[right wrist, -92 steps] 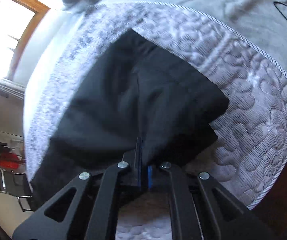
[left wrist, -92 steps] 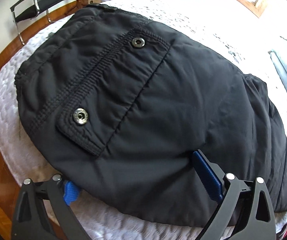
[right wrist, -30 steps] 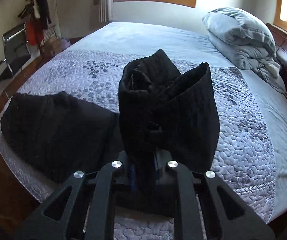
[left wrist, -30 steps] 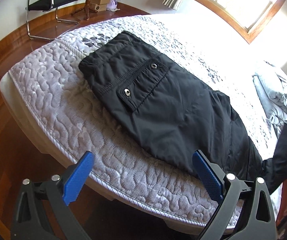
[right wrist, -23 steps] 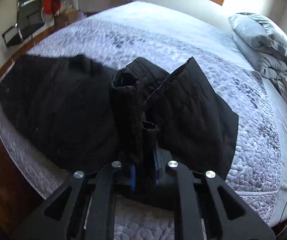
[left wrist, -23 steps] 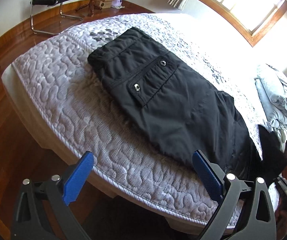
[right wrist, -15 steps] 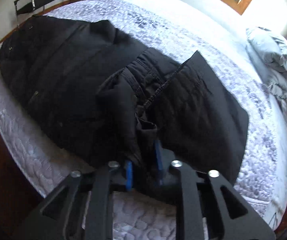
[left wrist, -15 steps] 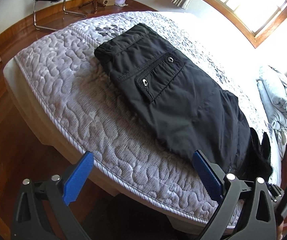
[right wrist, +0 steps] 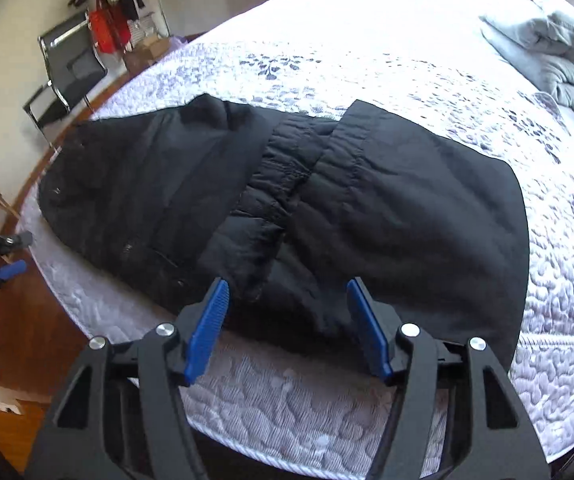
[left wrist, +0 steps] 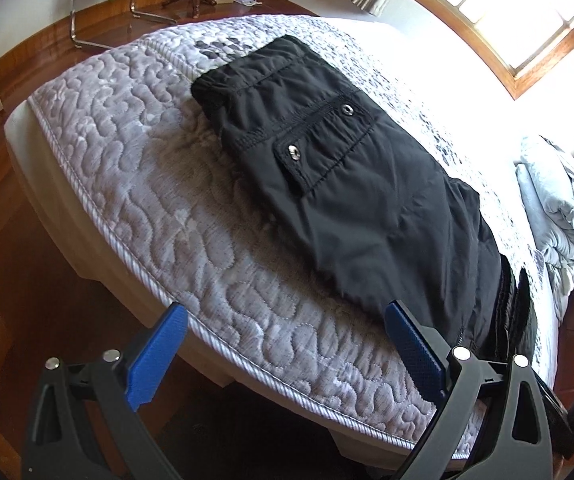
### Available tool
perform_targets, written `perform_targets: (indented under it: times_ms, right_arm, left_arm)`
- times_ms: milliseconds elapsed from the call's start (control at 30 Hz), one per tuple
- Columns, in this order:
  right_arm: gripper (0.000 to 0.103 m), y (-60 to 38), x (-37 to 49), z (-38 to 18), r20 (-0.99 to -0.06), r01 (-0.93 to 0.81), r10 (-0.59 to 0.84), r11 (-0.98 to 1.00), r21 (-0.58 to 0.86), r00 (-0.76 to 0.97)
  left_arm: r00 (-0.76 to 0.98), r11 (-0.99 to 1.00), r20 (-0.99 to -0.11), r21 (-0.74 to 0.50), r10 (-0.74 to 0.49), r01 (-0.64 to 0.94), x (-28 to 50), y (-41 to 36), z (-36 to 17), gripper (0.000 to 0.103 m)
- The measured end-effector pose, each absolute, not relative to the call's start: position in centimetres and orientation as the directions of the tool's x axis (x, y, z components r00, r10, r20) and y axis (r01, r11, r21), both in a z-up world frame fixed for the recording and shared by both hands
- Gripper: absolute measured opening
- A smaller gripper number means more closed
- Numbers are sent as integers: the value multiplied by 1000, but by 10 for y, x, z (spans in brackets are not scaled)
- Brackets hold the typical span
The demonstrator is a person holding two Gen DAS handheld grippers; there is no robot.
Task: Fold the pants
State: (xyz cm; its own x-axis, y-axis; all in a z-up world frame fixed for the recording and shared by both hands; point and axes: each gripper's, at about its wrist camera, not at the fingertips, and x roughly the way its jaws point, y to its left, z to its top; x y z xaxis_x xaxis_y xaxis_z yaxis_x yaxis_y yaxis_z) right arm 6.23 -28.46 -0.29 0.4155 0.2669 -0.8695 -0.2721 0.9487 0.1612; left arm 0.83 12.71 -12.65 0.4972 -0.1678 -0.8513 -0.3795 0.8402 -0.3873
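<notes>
The left wrist view is taken from off the bed's (left wrist: pixel 135 184) corner, a bit above mattress height, aimed along the pants (left wrist: pixel 347 184) toward the window (left wrist: pixel 527 28). The right wrist view is held closer, over the bed's near edge, angled down at the folded end and facing the chair (right wrist: pixel 67 68). The pants, quilted bed, chair and grey duvet (left wrist: pixel 555 208) are shared by both.

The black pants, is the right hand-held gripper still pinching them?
Apart. The right wrist view shows the right hand-held gripper open, blue pads spread, black pants lying loose on the quilted bed.
</notes>
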Motion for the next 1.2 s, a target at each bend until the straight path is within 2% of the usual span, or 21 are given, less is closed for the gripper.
perform_targets:
  times_ms: [100,200,233,300,367,567,767,900,1000,1067,1200]
  right_arm:
    - [57,-280,70,-17,-893,-249,200,963,103,403]
    - [39,-282,78,-31,-904,-230,201,966,119,378]
    - [23,-284,79,-34,-903,-230,227,962,149,365]
    - [12,-289,79,-35,-901,-228,239,960,163,363]
    - [9,-292,75,-29,-891,-240,261,954,179,372]
    - [8,-293,63,5,-817,-327,409,900,287,407]
    - [8,-277,61,-19,-867,-361,380,896,258,324]
    - [10,-278,61,-33,-866,-346,391,896,280,312]
    - [17,-279,60,-32,-859,-358,412,885,298,302]
    - [27,-282,60,-30,-848,-354,439,876,329,298]
    - [29,-305,57,-8,-789,-319,499,860,399,359]
  left_arm:
    - [498,850,-851,-380,-165,-366,8,123,-125,99]
    - [501,847,-849,-386,-170,-367,8,123,-124,99]
    - [501,845,-849,-388,-171,-368,8,124,-124,99]
    - [500,842,-848,-390,-173,-371,7,125,-125,99]
    - [497,842,-851,-387,-170,-376,7,126,-127,99]
    - [490,833,-855,-390,-170,-392,6,129,-132,99]
    - [490,837,-853,-395,-180,-379,8,123,-131,99]
    - [491,838,-852,-396,-183,-375,11,121,-129,99]
    - [492,830,-851,-403,-185,-385,15,124,-130,99]
    - [490,816,-849,-419,-197,-398,20,127,-133,99]
    - [505,780,-832,-468,-231,-415,24,137,-136,99]
